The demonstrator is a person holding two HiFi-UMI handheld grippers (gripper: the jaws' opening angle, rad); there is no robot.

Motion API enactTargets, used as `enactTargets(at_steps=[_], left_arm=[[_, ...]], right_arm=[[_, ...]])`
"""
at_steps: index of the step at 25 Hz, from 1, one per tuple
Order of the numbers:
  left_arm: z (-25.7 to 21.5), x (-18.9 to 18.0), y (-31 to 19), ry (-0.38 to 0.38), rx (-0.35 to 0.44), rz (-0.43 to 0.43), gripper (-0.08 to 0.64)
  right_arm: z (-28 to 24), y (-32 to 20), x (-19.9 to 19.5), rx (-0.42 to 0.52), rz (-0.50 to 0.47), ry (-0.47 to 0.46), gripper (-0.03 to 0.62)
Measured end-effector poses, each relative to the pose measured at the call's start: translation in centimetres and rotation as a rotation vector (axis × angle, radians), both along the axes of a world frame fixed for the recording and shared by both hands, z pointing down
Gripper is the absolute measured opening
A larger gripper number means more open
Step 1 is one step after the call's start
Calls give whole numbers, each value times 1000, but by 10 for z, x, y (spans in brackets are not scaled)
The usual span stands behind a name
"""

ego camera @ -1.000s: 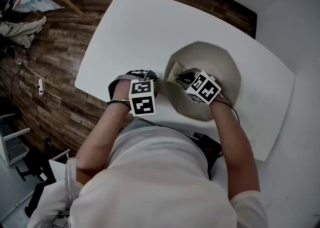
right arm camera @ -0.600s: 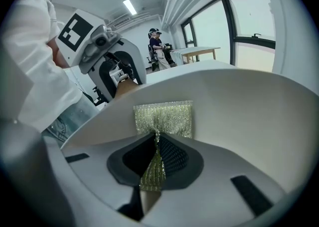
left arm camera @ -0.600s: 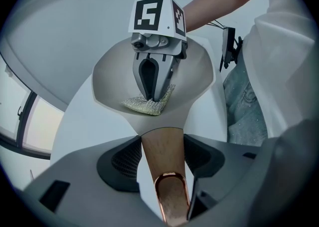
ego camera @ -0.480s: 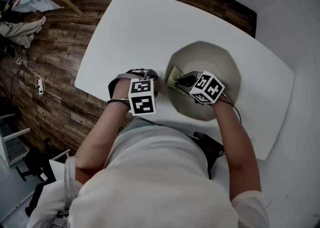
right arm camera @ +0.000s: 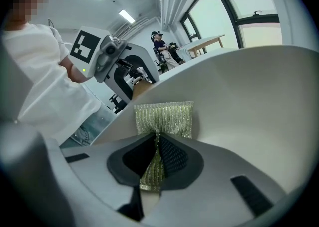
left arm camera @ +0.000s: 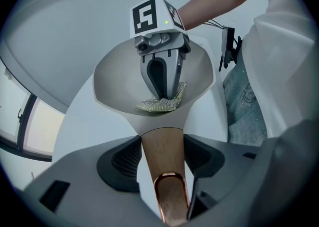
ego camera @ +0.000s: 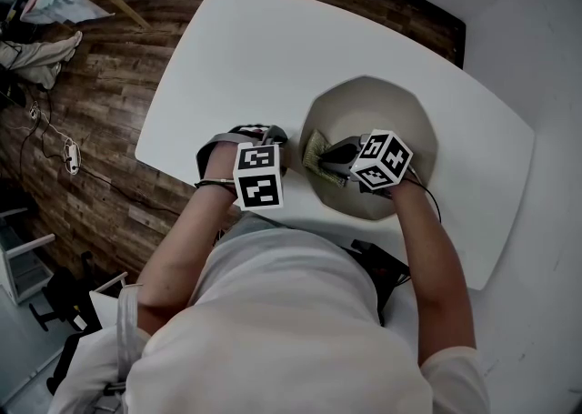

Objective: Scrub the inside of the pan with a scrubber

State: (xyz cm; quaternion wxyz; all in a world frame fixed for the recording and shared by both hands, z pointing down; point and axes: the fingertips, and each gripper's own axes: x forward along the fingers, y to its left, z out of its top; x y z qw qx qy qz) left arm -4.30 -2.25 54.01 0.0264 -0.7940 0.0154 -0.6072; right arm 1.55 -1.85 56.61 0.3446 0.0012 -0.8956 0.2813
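Slid back toward the body since a second ago with the right gripper (ego camera: 326, 159), jaws clamped on a folded edge of the scrubber (ego camera: 316, 150). Pressing it flat against the inner wall of the pan (ego camera: 400, 112), just ahead of those jaws. Gripping the handle (left arm camera: 160, 143) between the jaws of the left gripper (left arm camera: 162, 165), closed tight on it. Past the rim, open desk (ego camera: 236, 57) ahead and left

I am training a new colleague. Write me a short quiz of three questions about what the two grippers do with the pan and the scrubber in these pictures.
1. Fill in: the scrubber lies against the ____ wall of the pan.
2. True or false: the right gripper is empty.
3. What does the left gripper clamp? A: the scrubber. B: the pan's wooden handle. C: nothing.
Key: 1 inside. 2 false, it is shut on the scrubber. 3 B.
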Motion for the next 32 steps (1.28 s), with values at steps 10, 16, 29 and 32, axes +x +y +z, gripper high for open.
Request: enactTargets(at_steps=[10,16,29,32], left_arm=[[-2,-2,-1,-1,4,10,256],[-1,-1,-1,-6,3,11,256],[-6,4,0,27,-4,11,256],[-6,6,0,26,-2,13,256]], right_arm=[[-6,16,0,-126,-24,-41,41],[-8,30,5,-203,-59,-48,41],[-11,48,18,-276,-92,-16,41],[-11,52,24,-283,-97,-1,41]])
